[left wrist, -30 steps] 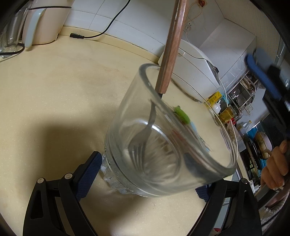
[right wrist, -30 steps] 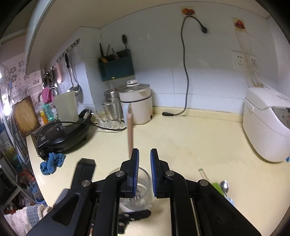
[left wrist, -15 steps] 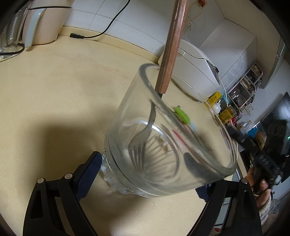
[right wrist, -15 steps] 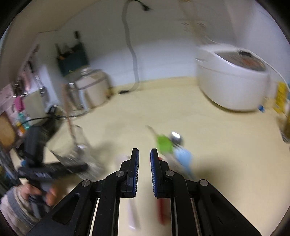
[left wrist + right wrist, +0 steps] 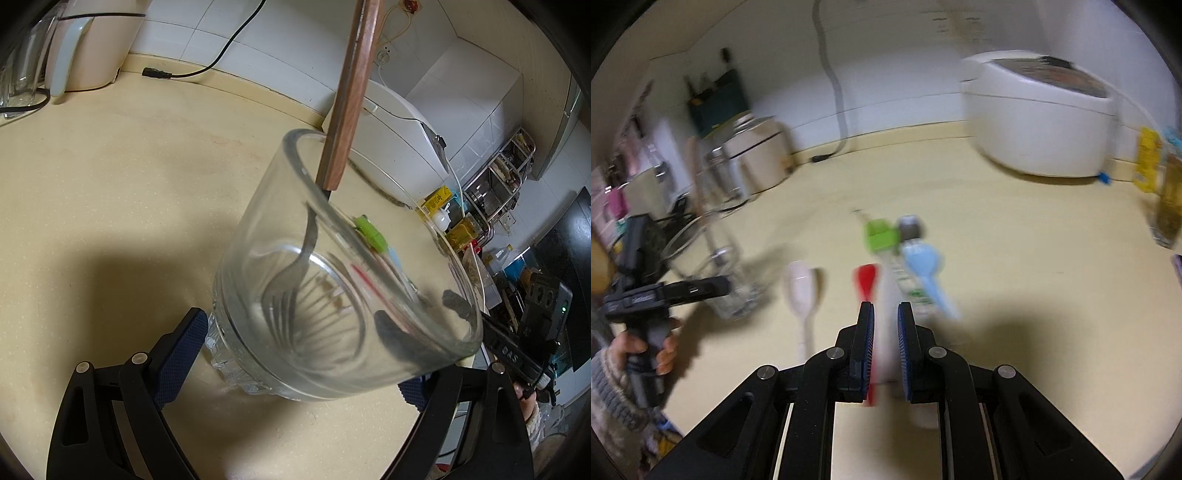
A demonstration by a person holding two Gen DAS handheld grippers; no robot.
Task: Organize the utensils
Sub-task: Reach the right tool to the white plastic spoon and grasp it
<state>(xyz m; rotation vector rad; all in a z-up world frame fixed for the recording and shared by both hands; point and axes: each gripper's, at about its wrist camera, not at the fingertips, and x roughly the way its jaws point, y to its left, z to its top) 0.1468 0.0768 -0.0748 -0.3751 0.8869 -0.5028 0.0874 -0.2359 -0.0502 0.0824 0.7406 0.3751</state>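
The left gripper (image 5: pixel 299 354) is clasping the base of a clear glass (image 5: pixel 332 295) that is sitting on the cream counter (image 5: pixel 110 184), its blue pads (image 5: pixel 181 354) pressing on either side of the base. A fork (image 5: pixel 295 273) with a wooden handle is standing inside the glass, tines down, its handle leaning on the far rim. In the right wrist view the right gripper (image 5: pixel 885 325) is hovering low over the counter with its fingers nearly together and nothing grasped between them. Just beyond its tips, loose utensils are lying in a blurred cluster: a white spoon (image 5: pixel 800 291), a red spoon (image 5: pixel 866 280), a blue spoon (image 5: pixel 923 266), a green scoop (image 5: pixel 881 234) and a metal spoon (image 5: pixel 910 227). To the left of them, a hand (image 5: pixel 639 350) is holding the left gripper's handle at the glass. Farther back, a white rice cooker (image 5: pixel 1038 114) is standing by the wall.
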